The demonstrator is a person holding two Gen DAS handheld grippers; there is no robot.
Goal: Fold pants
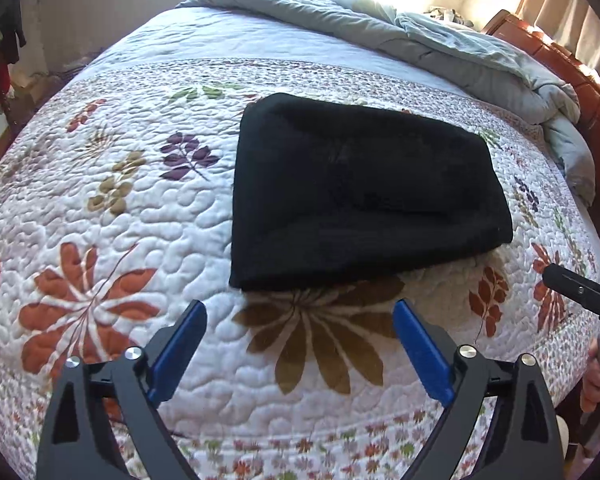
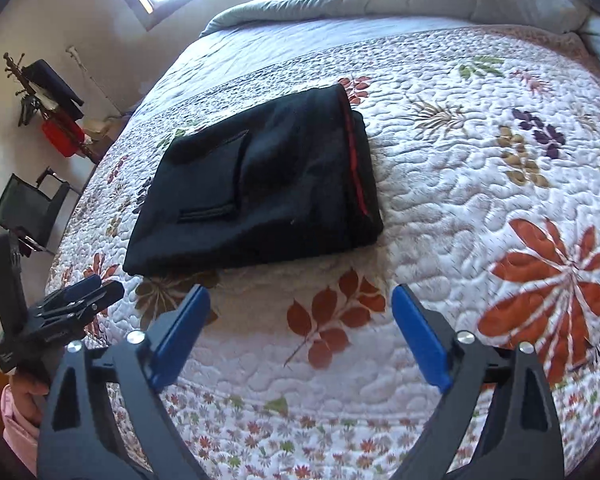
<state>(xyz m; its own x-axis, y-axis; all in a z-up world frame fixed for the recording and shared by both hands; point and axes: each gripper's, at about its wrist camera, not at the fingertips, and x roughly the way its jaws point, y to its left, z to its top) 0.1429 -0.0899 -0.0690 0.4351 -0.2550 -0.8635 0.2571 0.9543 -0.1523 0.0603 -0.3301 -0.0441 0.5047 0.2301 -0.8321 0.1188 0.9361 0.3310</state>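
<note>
On the bed (image 1: 100, 208), soft, limp pants (image 1: 360, 192) are seen folded flat, best pinched at an edge, both tools (image 1: 300, 312) (image 2: 300, 300) held apart, empty.

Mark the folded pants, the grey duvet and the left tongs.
folded pants (image 2: 260, 196): right wrist view, top layer near the pocket.
grey duvet (image 1: 440, 40): left wrist view, bunched middle.
left tongs (image 1: 300, 312): left wrist view, open gap between tips.
</note>
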